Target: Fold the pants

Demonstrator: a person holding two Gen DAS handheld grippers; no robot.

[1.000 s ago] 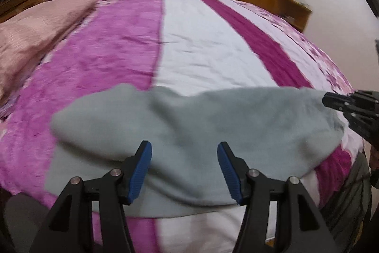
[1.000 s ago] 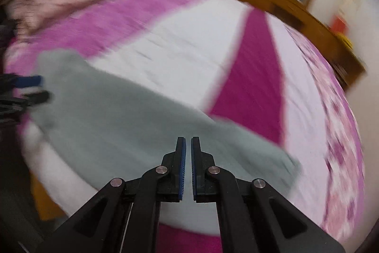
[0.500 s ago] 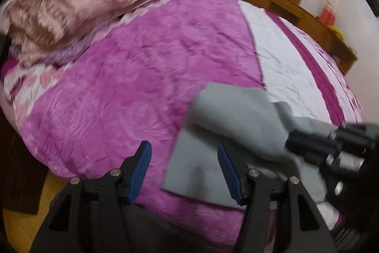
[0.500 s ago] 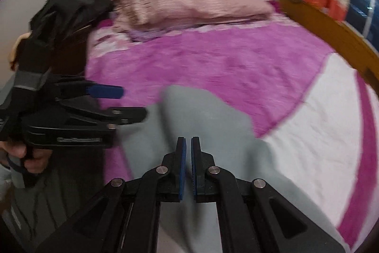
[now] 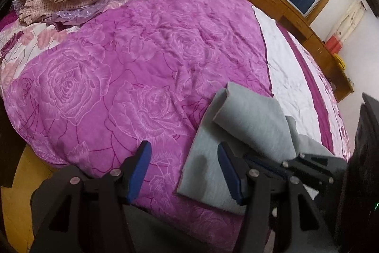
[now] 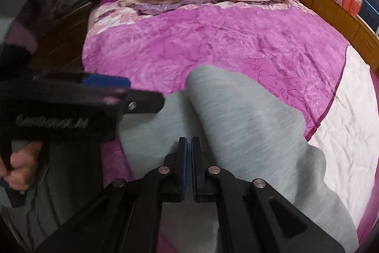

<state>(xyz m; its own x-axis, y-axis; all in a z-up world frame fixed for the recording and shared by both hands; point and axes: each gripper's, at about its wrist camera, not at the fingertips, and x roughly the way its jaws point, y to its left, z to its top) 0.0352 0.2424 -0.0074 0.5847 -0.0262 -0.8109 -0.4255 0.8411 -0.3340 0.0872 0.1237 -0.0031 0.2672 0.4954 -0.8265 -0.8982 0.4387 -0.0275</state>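
A: What does your left gripper (image 5: 182,170) look like?
B: Matte black arms, each with round silver screw heads, ending in flat blue pads on your jaws.

A: And your right gripper (image 6: 189,153)?
B: The same build: black arms, silver screws, thin blue pads on the inner faces.

A: Any markings?
B: The black body in your left hand (image 6: 20,170) carries pale lettering, too blurred to read. Your clothing looks grey.

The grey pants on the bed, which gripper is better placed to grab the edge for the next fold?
Left, probably. The left gripper has its jaws open, right at the side edge of the grey pants. The right gripper is shut with nothing between its jaws, so it would have to open first.
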